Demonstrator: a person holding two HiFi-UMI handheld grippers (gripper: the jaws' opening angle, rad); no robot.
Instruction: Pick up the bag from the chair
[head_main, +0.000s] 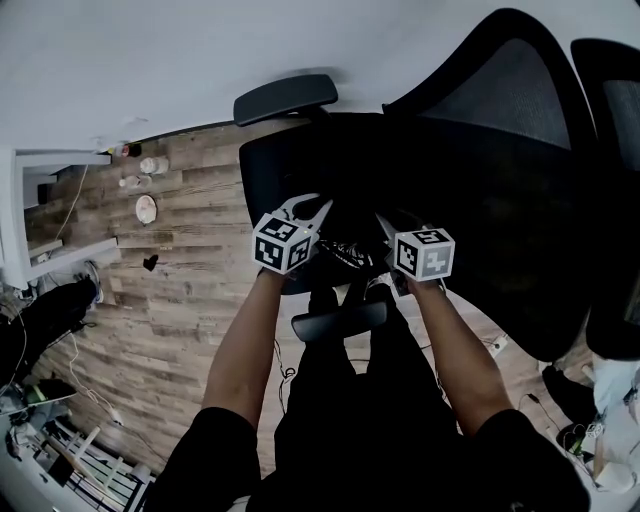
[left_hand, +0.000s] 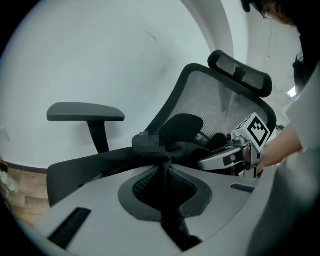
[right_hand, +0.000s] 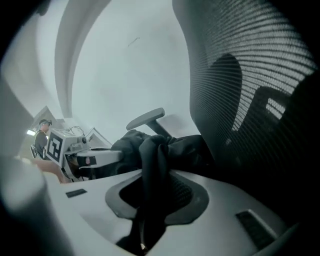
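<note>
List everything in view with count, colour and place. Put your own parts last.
Office chair: one, black, mesh back, by the white wall.
Armrests: two, black, either side of the seat.
Bag: one, black, at the chair seat, fabric bunched in both grippers.
Floor: wood planks, brown, left of the chair.
Small items: several, pale, on the floor near the wall; too small to identify.
Left gripper: one, grey, shut on the bag.
Right gripper: one, grey, shut on the bag.
Forearms: two, bare, reaching down to the grippers.
</note>
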